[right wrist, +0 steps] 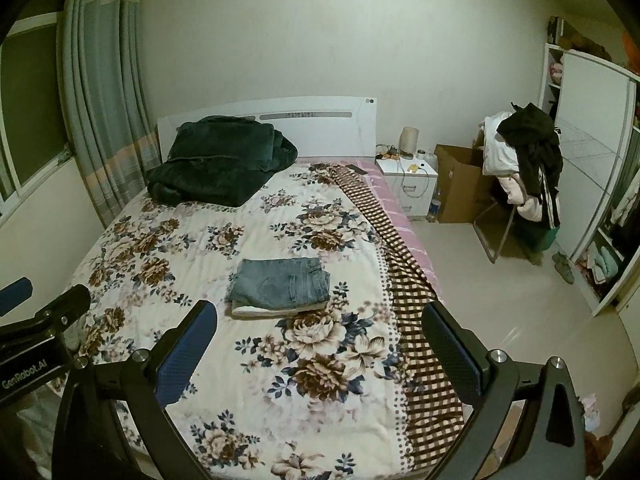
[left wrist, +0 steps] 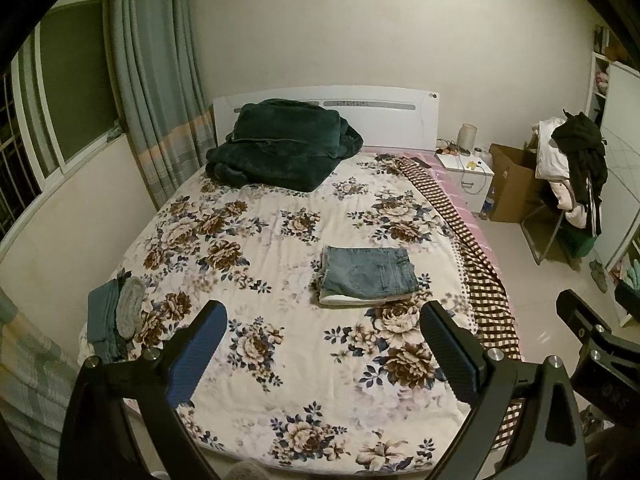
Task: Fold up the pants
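Left wrist view: I look down the bed (left wrist: 280, 360) from its foot, both of my grippers held over the near edge.
Left gripper (left wrist: 322, 332): jaws spread wide, nothing between them, hovering above the floral cover.
Right gripper (right wrist: 320, 334): jaws spread wide as well, pinching nothing; its black body also shows at the right edge of the left view.
Pants (left wrist: 368, 274): the jeans lie folded into a compact rectangle on the floral cover, right of the bed's middle, ahead of both grippers and apart from them.
Under the pants: a white layer shows at the near edge of the fold; I cannot tell what it is.
Bed edges: the right edge carries a checked blanket (right wrist: 408, 320) hanging over the side, with a pink sheet beyond it; the left edge runs close to the wall below the window.
Open room: bare floor (right wrist: 500, 304) runs along the right side of the bed up to the wardrobe (right wrist: 592, 152).
Head end: a dark green blanket (left wrist: 276, 146) is heaped against the white headboard.
Near left corner: a small pile of teal and grey cloth (left wrist: 118, 320) sits by the edge.
Cardboard box (right wrist: 458, 184): open, beside the nightstand (right wrist: 412, 184); I cannot see its contents.
Chair (right wrist: 520, 168): piled with clothes, near the box.
Wardrobe shelves: folded things inside, too small to name.
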